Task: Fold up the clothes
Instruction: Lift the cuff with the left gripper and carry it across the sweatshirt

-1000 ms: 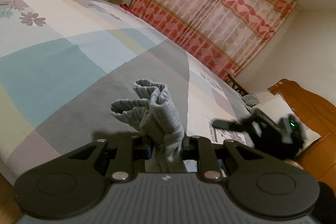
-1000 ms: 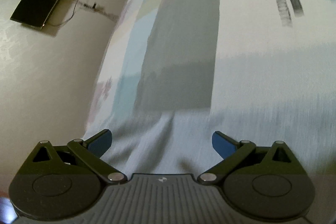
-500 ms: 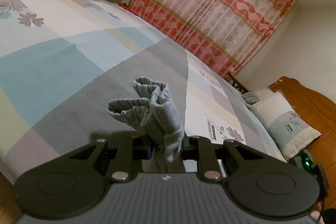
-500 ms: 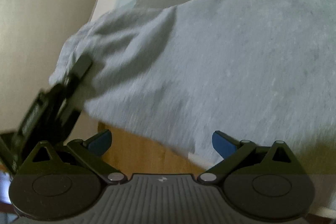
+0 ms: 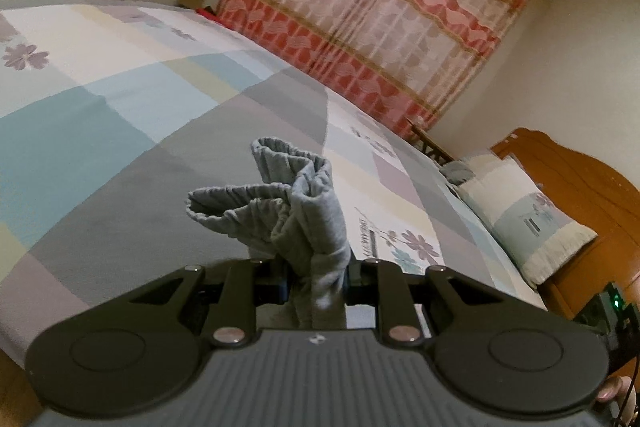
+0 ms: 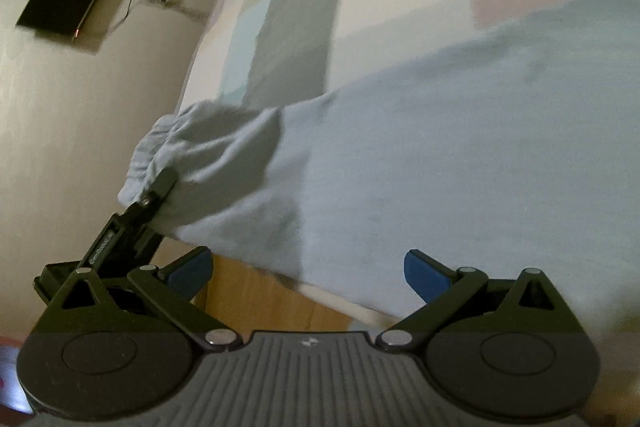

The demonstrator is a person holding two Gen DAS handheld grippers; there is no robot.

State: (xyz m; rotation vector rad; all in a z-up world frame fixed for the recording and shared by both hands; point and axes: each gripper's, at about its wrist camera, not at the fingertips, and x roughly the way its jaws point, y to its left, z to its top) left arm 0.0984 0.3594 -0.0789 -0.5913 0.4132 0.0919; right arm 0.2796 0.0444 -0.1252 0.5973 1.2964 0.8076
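While the fold is barely getting under way, the left gripper [image 5: 316,283] is pinching a bunched end of the grey garment [image 5: 304,203], its jaws drawn together on the cloth at the lower middle of the left wrist view, with the gathered, elastic-looking hem standing up in loose loops above them. Seen from the right wrist view, that same clamped end is sitting at the left of the frame, and from there the garment is running rightward as a broad grey sheet across the patchwork bedspread [image 6: 304,7], its lower edge hanging over the near edge of the bed above the wooden floor [image 6: 256,295]. Further right, at the bottom of that frame, the right gripper [image 6: 308,269] is holding nothing: its blue pads [image 6: 424,273] are standing wide apart, just short of the cloth's overhanging edge (the picture is blurred, so I cannot tell whether a pad is brushing it).

Judging from this, nothing is yet folded; one end is secured and lifted. Remaining work looks like seizing a second end with the free gripper, spreading the piece flat, then making the folds themselves.
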